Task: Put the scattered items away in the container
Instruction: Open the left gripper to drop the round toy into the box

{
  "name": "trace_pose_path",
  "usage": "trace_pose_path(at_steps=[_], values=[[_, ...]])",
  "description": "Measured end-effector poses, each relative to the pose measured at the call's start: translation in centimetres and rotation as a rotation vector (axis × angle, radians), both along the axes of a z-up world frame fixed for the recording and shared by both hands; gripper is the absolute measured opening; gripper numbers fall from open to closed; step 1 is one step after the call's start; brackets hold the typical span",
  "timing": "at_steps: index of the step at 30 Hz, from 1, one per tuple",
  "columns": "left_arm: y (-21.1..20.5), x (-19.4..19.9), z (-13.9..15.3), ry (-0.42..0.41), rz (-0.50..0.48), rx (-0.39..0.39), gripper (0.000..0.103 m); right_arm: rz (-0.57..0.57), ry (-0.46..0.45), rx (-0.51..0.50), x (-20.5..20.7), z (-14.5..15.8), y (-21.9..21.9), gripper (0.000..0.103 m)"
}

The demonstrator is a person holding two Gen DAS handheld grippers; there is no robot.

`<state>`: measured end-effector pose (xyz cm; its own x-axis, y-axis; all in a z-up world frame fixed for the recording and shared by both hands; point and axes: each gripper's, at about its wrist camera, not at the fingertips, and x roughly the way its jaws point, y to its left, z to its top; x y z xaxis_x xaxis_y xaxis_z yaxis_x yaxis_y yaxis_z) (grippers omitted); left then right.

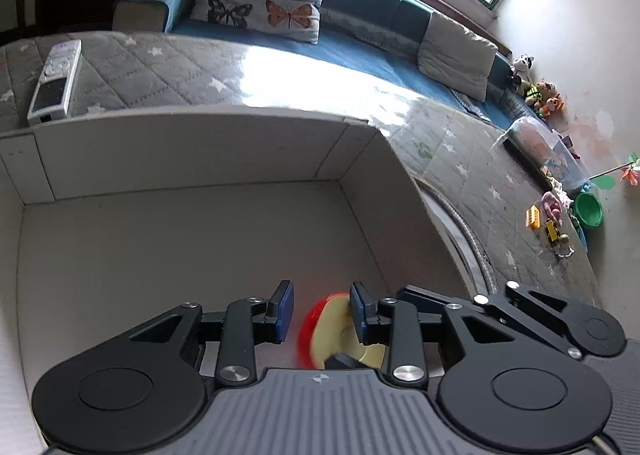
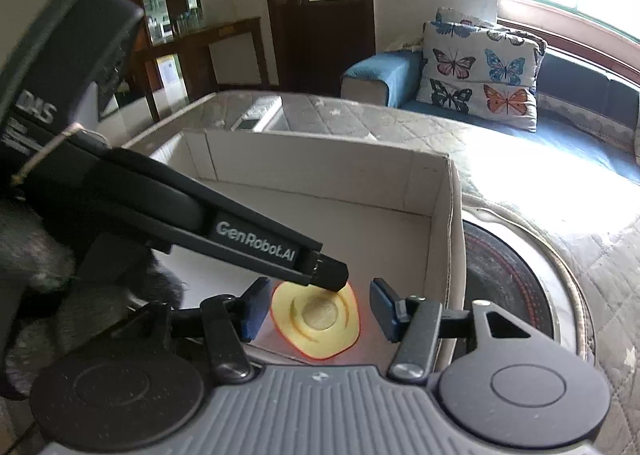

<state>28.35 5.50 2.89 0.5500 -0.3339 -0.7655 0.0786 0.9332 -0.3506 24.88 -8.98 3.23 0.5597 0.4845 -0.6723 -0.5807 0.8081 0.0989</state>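
A toy apple half [image 2: 316, 319], red skin and yellow cut face, is low inside the white cardboard box [image 2: 320, 171]. It sits between the blue pads of my right gripper [image 2: 318, 311], with a thin gap showing on each side, so the gripper is open. A finger [image 2: 328, 273] of my left gripper reaches in from the left and meets the apple's upper edge. In the left wrist view the apple half [image 1: 336, 331] is blurred and rests against the right pad only. My left gripper [image 1: 323, 311] is open over the box floor [image 1: 180, 255].
The box stands on a grey quilted surface [image 1: 160, 67] with a white remote control [image 1: 56, 81] behind it. Small toys [image 1: 552, 223] and a green bowl [image 1: 588, 209] lie far right. A dark round inlay [image 2: 508, 283] lies right of the box. A fuzzy sleeve [image 2: 32, 275] fills the left.
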Motion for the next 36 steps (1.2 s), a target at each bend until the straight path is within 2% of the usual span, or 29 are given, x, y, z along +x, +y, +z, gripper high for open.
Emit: trace_pose_path(at_steps=[10,13,15,26,36], values=[[-0.4,-1.9,2.5,-0.084,0.002,0.032,0.035,-0.031,-0.094,0.026,-3.1,2.3,-1.8,0.061],[-0.5,-2.7,3.2,-0.101,0.005,0.033,0.035,-0.039,-0.108,0.031,-4.4,2.5,-2.3,0.067],[-0.6,-3.2,3.6,-0.113,0.005,0.037,0.035,-0.044,-0.119,0.029,-5.2,2.6,-2.6,0.067],[-1.6,-7.6,4.9,-0.171,0.002,0.051,0.035,-0.078,-0.128,0.021,-9.1,2.1,-4.1,0.077],[-3.0,-11.4,4.9,-0.194,-0.009,0.053,0.035,-0.13,-0.106,0.005,-12.9,0.6,-6.1,0.078]])
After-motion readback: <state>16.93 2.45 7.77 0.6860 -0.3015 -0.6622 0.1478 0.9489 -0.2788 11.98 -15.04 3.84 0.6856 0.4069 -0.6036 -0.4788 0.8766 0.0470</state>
